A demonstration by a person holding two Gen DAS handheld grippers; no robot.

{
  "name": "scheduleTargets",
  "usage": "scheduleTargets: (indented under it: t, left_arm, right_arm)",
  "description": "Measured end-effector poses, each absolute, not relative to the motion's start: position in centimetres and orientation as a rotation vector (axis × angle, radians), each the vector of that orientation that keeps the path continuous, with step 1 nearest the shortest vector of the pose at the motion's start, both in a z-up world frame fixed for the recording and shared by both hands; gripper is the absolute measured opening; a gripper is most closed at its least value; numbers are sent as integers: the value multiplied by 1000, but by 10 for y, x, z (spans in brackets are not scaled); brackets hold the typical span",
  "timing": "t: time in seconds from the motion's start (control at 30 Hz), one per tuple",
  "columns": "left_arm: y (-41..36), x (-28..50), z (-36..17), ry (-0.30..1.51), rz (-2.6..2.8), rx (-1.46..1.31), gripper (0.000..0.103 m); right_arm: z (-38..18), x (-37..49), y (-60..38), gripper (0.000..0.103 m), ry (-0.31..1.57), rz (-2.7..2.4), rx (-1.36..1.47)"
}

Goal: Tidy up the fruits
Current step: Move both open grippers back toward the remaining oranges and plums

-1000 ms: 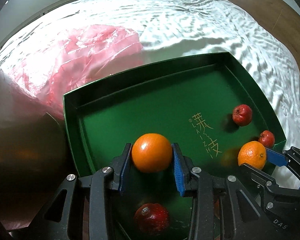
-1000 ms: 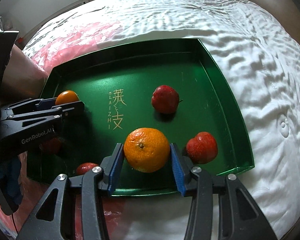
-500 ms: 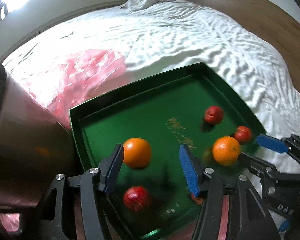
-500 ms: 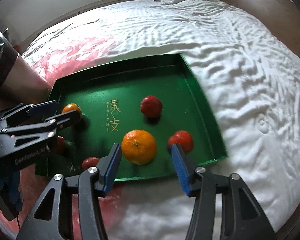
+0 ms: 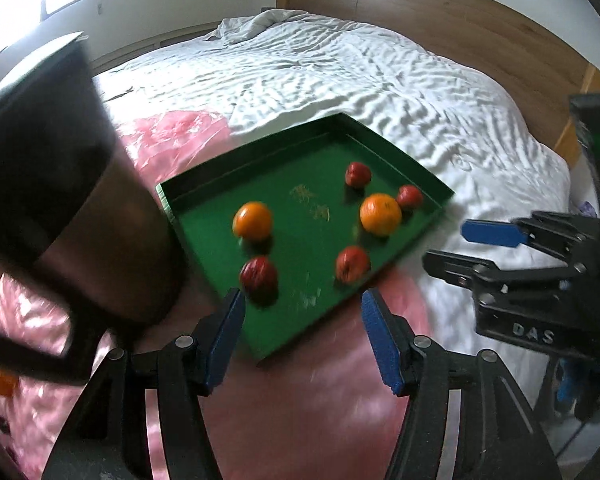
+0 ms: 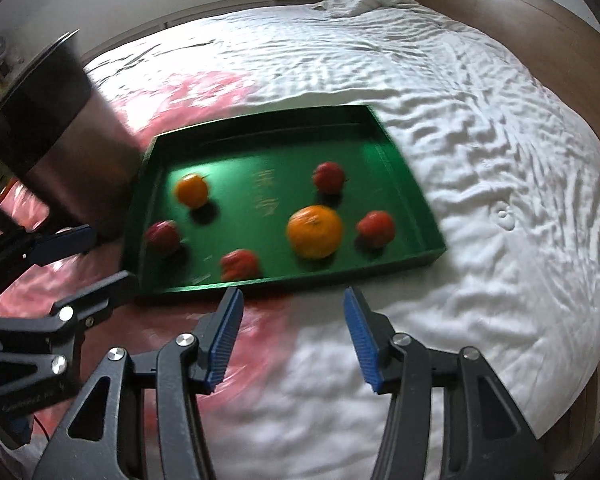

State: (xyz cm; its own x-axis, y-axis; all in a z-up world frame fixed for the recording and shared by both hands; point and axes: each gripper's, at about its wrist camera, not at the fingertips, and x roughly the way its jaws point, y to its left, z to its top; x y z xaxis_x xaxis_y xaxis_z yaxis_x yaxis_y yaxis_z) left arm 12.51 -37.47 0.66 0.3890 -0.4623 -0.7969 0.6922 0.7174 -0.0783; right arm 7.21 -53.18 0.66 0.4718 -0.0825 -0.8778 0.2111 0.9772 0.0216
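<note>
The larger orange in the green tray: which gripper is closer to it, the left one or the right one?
Right. The right gripper hangs open just outside the tray's near wall, almost in line with the larger orange. The left gripper is open off the tray's other corner, past a red fruit.

A big bed (image 6: pixel 480 128) with a wrinkly white sheet (image 5: pixel 360 76) holds everything. A green tray (image 6: pixel 404 184) sits flat on it, partly on the white sheet and partly on a shiny pink plastic bag (image 5: pixel 172 136) spread out beside and under it. A crumpled white blanket (image 5: pixel 268 20) is bunched up at the far end, near the wooden headboard (image 5: pixel 460 12)
</note>
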Motion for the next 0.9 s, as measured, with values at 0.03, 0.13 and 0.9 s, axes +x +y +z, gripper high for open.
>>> scheduleTargets:
  t: [0.03, 0.13, 0.9]
  left_arm:
    - [-366, 120, 8, 909, -746, 286, 55]
    - [-338, 110, 11, 917, -730, 281, 55]
    - [-96, 113, 5, 956, -265, 63, 55]
  right_arm:
    - [7, 70, -524, 88, 1070, -170, 131]
    - [7, 67, -500, 88, 1091, -130, 121]
    - [0, 95, -266, 88, 1175, 372, -54]
